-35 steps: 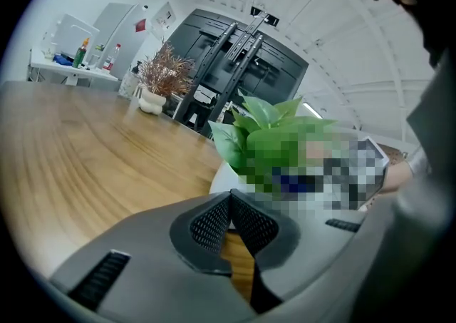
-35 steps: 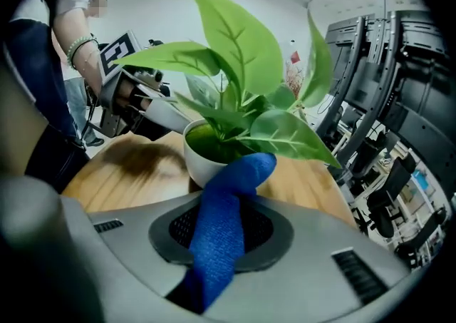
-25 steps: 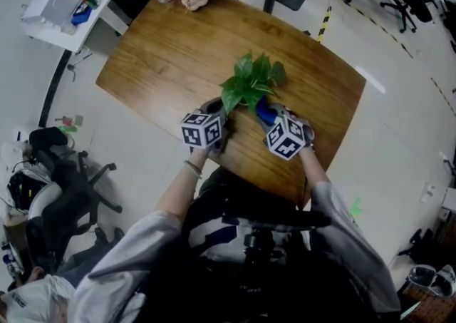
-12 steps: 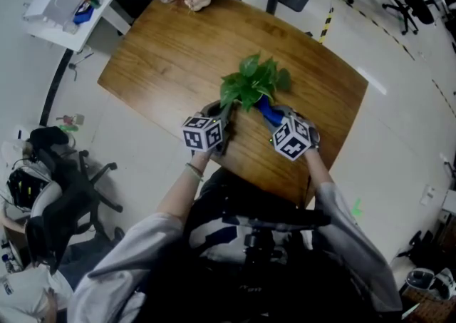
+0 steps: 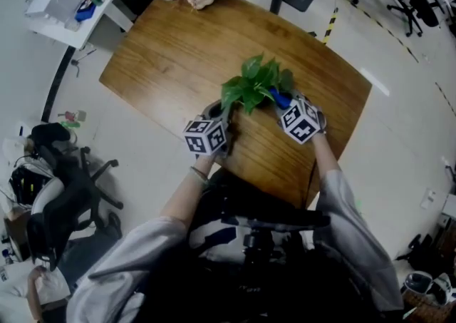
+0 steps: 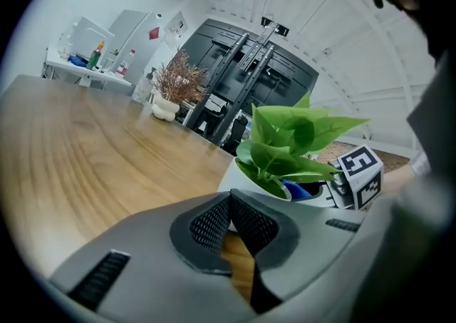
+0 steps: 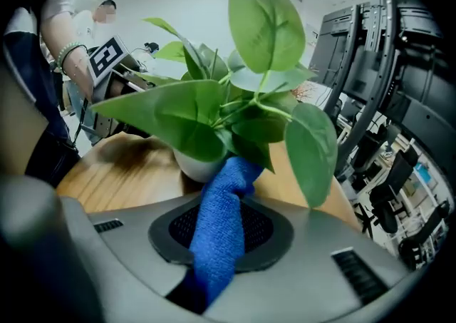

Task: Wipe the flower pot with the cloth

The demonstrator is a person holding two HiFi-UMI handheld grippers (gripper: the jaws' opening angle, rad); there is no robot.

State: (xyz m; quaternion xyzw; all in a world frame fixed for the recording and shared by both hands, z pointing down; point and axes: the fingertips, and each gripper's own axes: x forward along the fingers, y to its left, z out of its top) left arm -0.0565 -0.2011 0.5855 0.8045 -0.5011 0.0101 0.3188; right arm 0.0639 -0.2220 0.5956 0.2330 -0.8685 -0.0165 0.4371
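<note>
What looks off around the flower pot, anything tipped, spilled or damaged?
Nothing stands out. The flower pot stands upright on the table, no spill visible, and the blue cloth sits pinched in the right tongs, against the pot.

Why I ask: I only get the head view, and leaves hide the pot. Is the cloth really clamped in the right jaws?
Observer: Yes. In the right gripper view the blue cloth sits clamped between the right gripper's jaws.
Operator: Does it touch anything?
Observer: Its free end appears to touch the side of the white flower pot, under the leaves.
Operator: And the left?
Observer: The left gripper's jaws are shut on nothing, the flower pot just beyond their tips.
</note>
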